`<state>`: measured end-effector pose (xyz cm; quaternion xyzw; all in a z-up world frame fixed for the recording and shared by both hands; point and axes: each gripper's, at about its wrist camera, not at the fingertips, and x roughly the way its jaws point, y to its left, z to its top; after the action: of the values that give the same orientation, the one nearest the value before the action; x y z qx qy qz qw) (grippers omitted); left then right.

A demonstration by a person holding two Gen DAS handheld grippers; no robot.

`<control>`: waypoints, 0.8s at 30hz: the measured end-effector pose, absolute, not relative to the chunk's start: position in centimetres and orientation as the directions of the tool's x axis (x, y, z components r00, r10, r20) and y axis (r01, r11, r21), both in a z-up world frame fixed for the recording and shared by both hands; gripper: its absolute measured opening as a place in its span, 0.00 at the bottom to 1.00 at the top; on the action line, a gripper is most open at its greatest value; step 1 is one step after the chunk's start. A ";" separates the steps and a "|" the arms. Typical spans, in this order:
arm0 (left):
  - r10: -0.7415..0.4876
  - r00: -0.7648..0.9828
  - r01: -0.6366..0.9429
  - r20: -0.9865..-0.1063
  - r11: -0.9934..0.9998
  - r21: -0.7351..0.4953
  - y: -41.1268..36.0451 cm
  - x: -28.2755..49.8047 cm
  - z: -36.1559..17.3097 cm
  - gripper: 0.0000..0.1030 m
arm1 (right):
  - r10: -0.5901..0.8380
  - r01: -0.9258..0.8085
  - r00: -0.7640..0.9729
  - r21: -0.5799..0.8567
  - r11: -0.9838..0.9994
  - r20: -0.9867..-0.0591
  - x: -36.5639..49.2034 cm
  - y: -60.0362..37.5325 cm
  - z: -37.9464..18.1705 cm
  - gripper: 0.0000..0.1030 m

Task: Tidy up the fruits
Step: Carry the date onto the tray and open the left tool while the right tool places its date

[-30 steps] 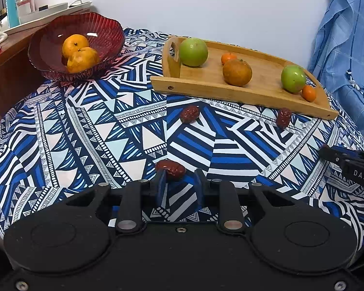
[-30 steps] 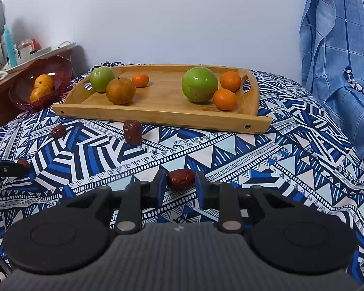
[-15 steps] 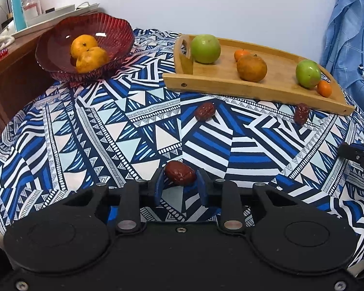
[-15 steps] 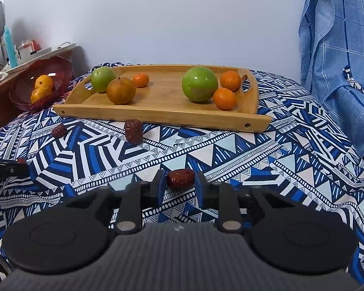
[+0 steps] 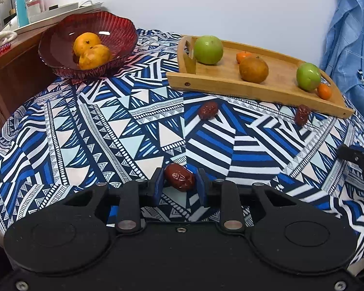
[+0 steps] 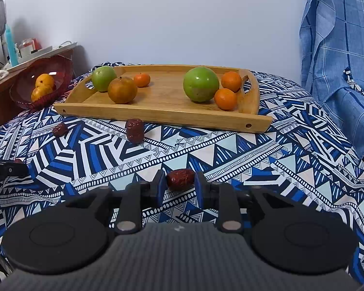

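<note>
Reading "ot.AI", seemingly | left hand-held gripper (image 6: 7, 169) | rest cropped

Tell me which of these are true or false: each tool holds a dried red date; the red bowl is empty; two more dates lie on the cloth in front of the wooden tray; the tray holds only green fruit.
1. Each tool holds a dried red date. True: the left tool grips one date, the right tool another.
2. The red bowl is empty. False: two oranges sit in it.
3. Two more dates lie on the cloth in front of the wooden tray. True: one and another.
4. The tray holds only green fruit. False: orange ones lie there too.
</note>
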<state>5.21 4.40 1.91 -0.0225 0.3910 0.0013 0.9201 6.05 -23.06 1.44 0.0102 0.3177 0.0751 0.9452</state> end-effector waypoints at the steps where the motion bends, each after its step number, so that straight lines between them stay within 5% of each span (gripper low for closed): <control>1: -0.017 0.695 -0.016 -0.719 0.999 -0.039 4.3 5.1 1.9 0.26 | 0.149 -0.136 0.787 0.067 0.988 -0.599 6.1 -23.0 1.4 0.30; 24: -0.069 0.736 0.061 -0.674 0.997 -0.036 2.3 4.8 3.9 0.26 | 0.141 -0.135 0.813 0.053 0.990 -0.565 5.6 -23.0 2.0 0.29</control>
<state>4.76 2.25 3.94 -0.0055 0.3618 -0.0350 0.9316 5.59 -22.96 1.98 0.0050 0.2972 0.0723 0.9521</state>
